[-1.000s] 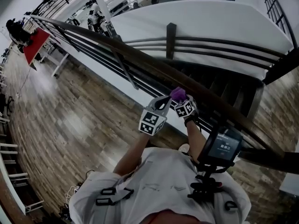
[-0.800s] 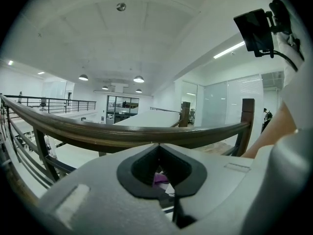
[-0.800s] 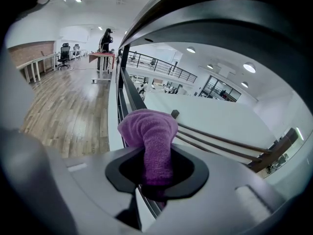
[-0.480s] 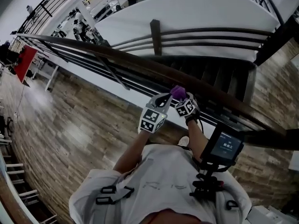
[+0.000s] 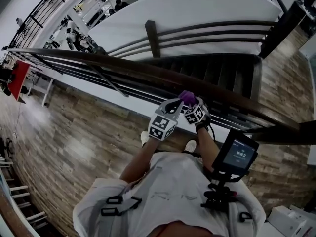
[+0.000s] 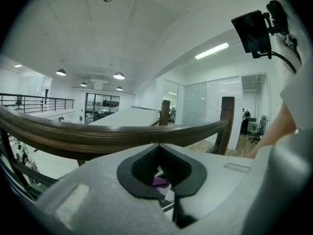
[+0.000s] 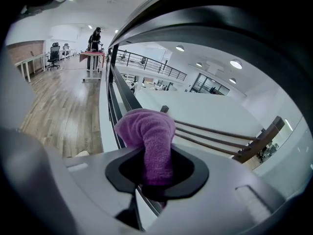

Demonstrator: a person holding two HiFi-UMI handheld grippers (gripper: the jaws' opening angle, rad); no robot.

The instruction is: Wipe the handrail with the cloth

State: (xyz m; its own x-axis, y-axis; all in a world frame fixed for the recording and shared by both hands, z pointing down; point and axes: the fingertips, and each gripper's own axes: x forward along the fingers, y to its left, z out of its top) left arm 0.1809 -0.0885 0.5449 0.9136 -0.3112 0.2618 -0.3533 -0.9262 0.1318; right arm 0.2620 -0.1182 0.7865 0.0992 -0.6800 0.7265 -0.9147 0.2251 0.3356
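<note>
While the handrail (image 5: 123,63) runs long, left to right, above open wood floor (image 5: 74,132), the right gripper (image 5: 191,104) pinches the purple cloth (image 5: 186,98), bunched upward at it; the left gripper (image 5: 173,104), closed and empty, sits just beside.

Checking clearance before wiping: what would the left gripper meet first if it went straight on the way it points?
The handrail. It runs across the view just beyond the left gripper, which points at its lower edge. It looks close, though depth is hard to judge.
</note>
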